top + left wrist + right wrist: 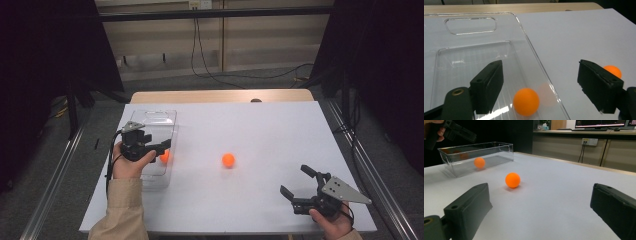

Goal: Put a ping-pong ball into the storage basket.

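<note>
- Over the clear bin (159, 131) at the counter's left edge, the left gripper (161, 147) stood open, its ball (526, 101) dropped inside.
- Next, the open, empty right gripper (298, 181) should take the mid-counter ball (228, 159).

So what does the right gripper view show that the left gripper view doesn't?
Right gripper view alone: the left gripper held above the clear bin, the wall sockets and a monitor behind the table. Left gripper view alone: the bin's handle cutout seen from above. Shared: one orange ball in the bin and a second orange ball on the white table.
</note>
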`<state>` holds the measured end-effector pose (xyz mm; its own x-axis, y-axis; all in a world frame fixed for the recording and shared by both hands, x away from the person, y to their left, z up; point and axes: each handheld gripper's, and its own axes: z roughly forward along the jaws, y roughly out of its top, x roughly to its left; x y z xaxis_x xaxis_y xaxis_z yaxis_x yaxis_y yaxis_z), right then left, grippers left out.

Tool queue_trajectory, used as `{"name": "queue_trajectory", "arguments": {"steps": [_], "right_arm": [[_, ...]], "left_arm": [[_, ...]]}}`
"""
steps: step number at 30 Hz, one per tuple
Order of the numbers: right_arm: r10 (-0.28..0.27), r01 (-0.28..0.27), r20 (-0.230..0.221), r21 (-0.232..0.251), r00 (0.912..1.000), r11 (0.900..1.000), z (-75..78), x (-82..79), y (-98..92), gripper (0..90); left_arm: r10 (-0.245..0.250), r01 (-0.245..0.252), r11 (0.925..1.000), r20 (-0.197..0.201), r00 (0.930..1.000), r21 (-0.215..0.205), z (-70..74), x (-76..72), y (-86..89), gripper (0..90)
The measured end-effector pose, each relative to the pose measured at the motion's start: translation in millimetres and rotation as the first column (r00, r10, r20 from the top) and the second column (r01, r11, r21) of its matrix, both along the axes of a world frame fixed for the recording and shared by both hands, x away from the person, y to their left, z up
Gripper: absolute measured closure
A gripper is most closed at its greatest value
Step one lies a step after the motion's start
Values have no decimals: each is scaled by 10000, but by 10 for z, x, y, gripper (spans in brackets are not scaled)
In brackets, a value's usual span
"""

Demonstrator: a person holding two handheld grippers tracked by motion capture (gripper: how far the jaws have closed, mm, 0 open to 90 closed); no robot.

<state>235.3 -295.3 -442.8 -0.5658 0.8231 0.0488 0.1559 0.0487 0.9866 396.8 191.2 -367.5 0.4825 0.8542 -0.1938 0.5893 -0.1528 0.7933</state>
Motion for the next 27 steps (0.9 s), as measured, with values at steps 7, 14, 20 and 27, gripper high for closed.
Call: {"name": "queue_trajectory", "arguments": {"steps": [7,14,20,27], "right_arm": [[36,-36,-13,-47,10000,10000,-2,9,11,22],[19,-19,-21,-12,10000,10000,0,11,11,22],[25,-25,-19,-12,10000,10000,1,9,6,22],[61,-61,-7,-78,10000,10000,-3,14,13,22]], "left_arm": [[-213,213,9998,71,9997,-34,29,-19,-56,146],[-596,596,9982,75,9982,-28,41,-33,-132,131],[-792,793,9968,90,9968,-33,42,-40,-180,120],[-915,918,9956,144,9957,-174,39,-48,-230,115]]}}
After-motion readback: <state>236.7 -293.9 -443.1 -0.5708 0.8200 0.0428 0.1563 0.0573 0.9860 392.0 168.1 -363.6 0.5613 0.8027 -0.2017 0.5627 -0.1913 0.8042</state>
